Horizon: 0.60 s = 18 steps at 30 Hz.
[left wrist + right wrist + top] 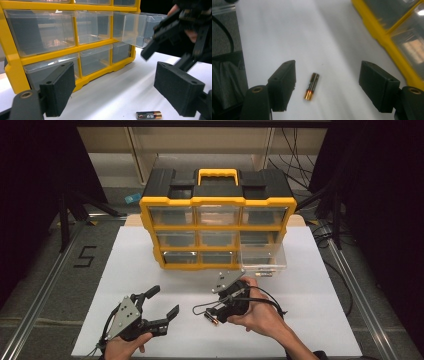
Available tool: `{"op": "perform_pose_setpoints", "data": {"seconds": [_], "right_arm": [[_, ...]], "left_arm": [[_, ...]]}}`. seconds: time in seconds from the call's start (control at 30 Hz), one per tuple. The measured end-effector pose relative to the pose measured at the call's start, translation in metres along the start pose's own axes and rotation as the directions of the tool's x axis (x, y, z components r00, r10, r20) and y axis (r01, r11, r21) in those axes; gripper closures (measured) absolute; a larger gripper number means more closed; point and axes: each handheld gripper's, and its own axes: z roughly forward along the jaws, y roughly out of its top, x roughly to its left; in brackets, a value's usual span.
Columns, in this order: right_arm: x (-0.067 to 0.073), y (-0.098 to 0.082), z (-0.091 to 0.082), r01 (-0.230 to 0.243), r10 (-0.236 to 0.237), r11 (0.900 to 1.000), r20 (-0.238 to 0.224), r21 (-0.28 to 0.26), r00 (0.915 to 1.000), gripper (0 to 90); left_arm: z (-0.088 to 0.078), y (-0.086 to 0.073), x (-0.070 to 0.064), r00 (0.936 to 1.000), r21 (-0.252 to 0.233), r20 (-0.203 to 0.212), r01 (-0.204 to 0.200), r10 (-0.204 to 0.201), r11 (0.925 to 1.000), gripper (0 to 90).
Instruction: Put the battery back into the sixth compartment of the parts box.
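A small battery [312,86] is lying flat on the white table surface [310,320], black along most of its body with a copper-coloured end. In the right gripper view it is sitting between the two black jaws, touching neither. In the high view the battery [212,319] is showing just under the front of the right gripper [220,312], near the table's middle front. In the left gripper view it is lying low in the frame [149,115], ahead of the left jaws.

The right gripper [333,86] is standing with its jaws spread wide, gripping nothing, and a hand [257,312] is holding it tilted down toward the table. The left gripper [160,302] is likewise gaping, holding nothing, with the person's left hand [120,347] on it at the table's front left.

Behind them a yellow-and-black drawer cabinet [217,220] is standing upright with clear drawers in three rows. One clear drawer [262,257] at the lower right is sitting pulled out; its contents cannot be made out.
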Motion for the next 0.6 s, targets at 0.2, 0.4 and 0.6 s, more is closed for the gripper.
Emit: {"op": "perform_pose_setpoints", "data": {"seconds": [0.2, 0.4, 0.6], "right_arm": [[0.003, -0.008, 0.023, 0.018, -0.016, 0.997, -0.028, 0.076, 0.9995, 32.7], [0.003, -0.015, 0.041, 0.019, -0.01, 0.99, -0.069, 0.137, 0.9976, 35.2], [0.004, -0.018, 0.054, 0.02, -0.007, 0.984, -0.074, 0.179, 0.9972, 41.0]], "left_arm": [[0.0, 0.0, 0.0, 1.0, 0.001, 0.001, 0.001, -0.001, 1.0, 16.7], [0.0, 0.0, 0.0, 1.0, 0.0, 0.0, 0.001, -0.001, 1.0, 16.7], [0.0, 0.0, 0.0, 1.0, 0.002, 0.002, 0.0, 0.0, 1.0, 16.7]]}}
